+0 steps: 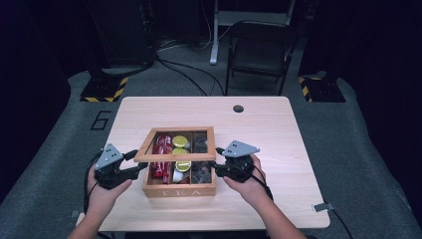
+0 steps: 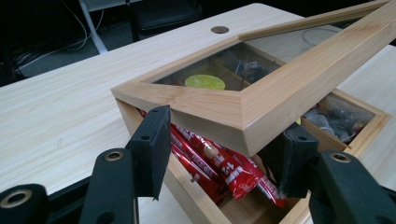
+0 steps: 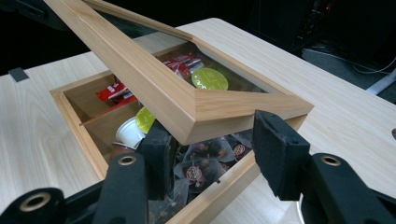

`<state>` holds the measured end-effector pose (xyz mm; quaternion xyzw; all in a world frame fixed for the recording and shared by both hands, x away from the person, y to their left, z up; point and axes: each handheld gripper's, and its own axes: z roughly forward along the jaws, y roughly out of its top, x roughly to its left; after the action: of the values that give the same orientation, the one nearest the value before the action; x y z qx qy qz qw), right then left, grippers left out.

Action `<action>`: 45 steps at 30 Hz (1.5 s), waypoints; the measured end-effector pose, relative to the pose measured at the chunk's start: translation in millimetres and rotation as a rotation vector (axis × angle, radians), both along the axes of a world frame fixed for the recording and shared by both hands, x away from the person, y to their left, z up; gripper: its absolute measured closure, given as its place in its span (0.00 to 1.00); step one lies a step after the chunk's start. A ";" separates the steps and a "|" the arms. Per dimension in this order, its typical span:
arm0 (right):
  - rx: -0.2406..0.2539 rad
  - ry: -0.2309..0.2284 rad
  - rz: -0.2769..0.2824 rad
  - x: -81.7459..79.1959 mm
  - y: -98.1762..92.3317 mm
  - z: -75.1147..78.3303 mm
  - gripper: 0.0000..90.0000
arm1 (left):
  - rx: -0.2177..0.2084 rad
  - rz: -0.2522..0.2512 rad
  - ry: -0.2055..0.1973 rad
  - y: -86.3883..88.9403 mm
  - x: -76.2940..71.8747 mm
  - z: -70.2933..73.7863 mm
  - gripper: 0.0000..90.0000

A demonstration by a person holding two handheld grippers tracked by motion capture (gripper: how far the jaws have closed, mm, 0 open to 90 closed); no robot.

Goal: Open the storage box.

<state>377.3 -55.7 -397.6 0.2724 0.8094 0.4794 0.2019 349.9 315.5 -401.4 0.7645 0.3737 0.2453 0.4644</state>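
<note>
High view: table (image 1: 278, 119) carries a wooden tea box (image 1: 180, 188) near the front edge, centred, its long axis running left-right along that edge. Glass-paned lid (image 1: 175, 156) is tilted up at the front, and from the slope seen in the gripper views I judge it hinged along the far side. So the coming move likely turns on one thing: the lid's free front rail runs left-right between the two grippers, and it should swing up and away from the person.

Left gripper (image 1: 138, 162) sits at the front-left lid corner, right gripper (image 1: 217, 161) at the front-right corner. Each about equally near its own end.

Left gripper view: the lid corner (image 2: 243, 122) sits between the two jaws, which are spread; pads look beside or under the frame, and I can't tell that they pinch it. Red sachets (image 2: 219, 168) below in the left compartment.

Right gripper view: same picture mirrored, jaws apart around the lid corner (image 3: 205, 112), near pad under the rail, far pad clear of it. Tea bags (image 3: 201, 168) directly underneath, yellow-topped pods (image 3: 209, 78) in the middle compartment.

Judgement: lifting unevenly would rack the lid; both ends need to rise together.
</note>
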 end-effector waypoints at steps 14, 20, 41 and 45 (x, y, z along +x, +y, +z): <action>0.044 0.017 0.003 14.8 -0.2 18.6 0.57 | -0.011 0.012 -0.010 -1.6 11.7 19.7 0.52; 0.047 0.019 0.000 22.0 0.9 28.8 0.57 | 0.005 0.027 -0.030 -4.0 19.9 27.1 0.52; 0.025 0.009 -0.002 41.0 5.0 52.4 0.58 | -0.047 0.136 -0.016 -9.8 56.4 20.1 0.58; 0.027 0.005 -0.006 42.6 5.0 53.3 0.58 | -0.068 0.153 -0.021 -9.2 59.5 15.2 0.60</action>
<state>420.0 -50.7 -344.3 0.2786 0.8027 0.4890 0.1974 409.5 306.4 -386.2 0.7149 0.4343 0.2753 0.4739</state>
